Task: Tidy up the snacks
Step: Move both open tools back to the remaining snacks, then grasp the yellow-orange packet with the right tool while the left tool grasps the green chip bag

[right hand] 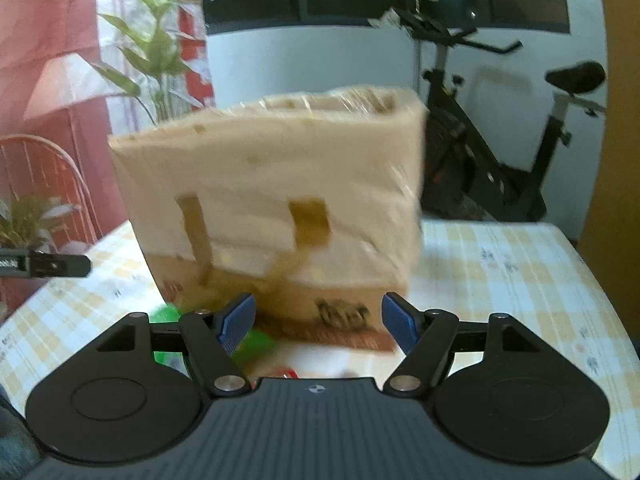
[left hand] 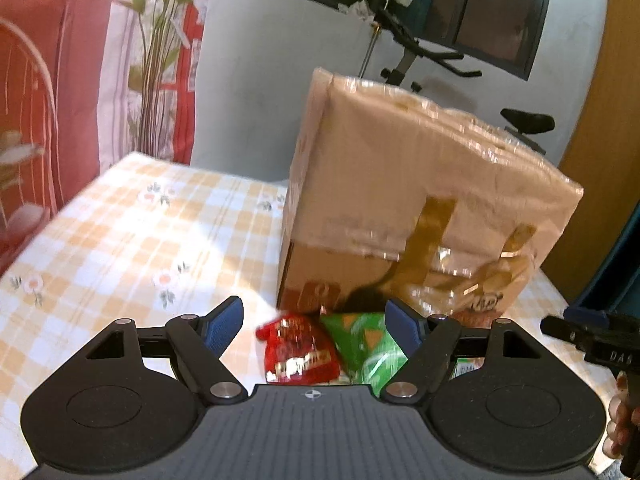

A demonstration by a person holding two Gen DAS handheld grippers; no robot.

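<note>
- Your worktop (left hand: 120, 220) is covered by a cloth in an orange-and-white check with small flower prints.
- A taped cardboard box (left hand: 420, 200) stands directly on it, toward the far side.
- A red snack packet (left hand: 298, 350) lies on the cloth just in front of the box.
- A green snack packet (left hand: 364, 340) lies touching the red one on its right, also close against the box.

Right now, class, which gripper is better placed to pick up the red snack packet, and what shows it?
Left. The left gripper is open with the red snack packet lying between its fingers. The right gripper, also open, faces the cardboard box.
</note>
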